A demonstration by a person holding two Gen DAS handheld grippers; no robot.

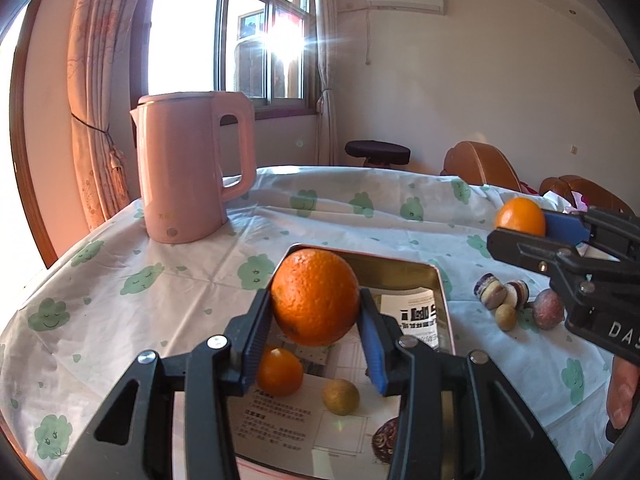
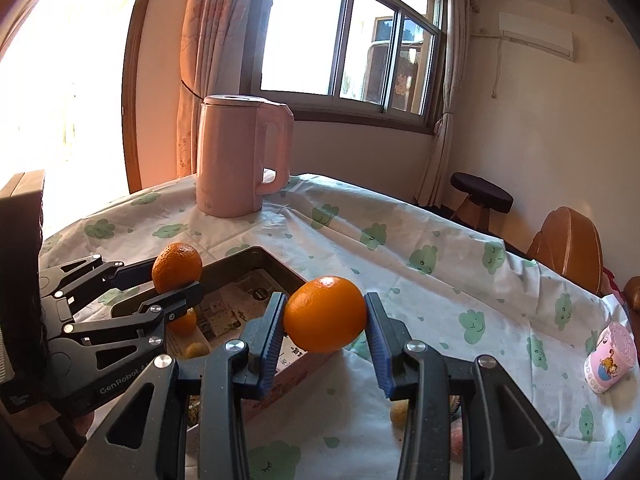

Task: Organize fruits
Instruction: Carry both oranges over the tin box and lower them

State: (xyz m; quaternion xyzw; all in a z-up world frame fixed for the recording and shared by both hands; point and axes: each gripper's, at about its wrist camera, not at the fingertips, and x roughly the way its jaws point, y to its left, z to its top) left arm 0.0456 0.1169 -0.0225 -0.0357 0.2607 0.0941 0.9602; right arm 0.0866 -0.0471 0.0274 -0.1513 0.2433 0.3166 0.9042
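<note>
My left gripper (image 1: 316,312) is shut on a large rough orange (image 1: 315,297), held above a rectangular metal tin (image 1: 438,280) lined with printed paper. Inside the tin lie a small orange (image 1: 279,372), a small yellow-green fruit (image 1: 341,397) and a dark patterned fruit (image 1: 385,442). My right gripper (image 2: 326,316) is shut on a smooth orange (image 2: 325,314), hanging over the tin's near right edge (image 2: 296,364). Each view shows the other gripper: the right one (image 1: 520,226) with its orange (image 1: 520,216), the left one (image 2: 178,280) with its orange (image 2: 177,267).
A pink kettle (image 1: 188,168) stands at the back left of the cloth-covered table (image 1: 160,288). Several small purple and yellowish fruits (image 1: 516,300) lie on the cloth to the right of the tin. A pink cup (image 2: 610,358) lies at the right edge. Chairs (image 1: 480,164) stand behind.
</note>
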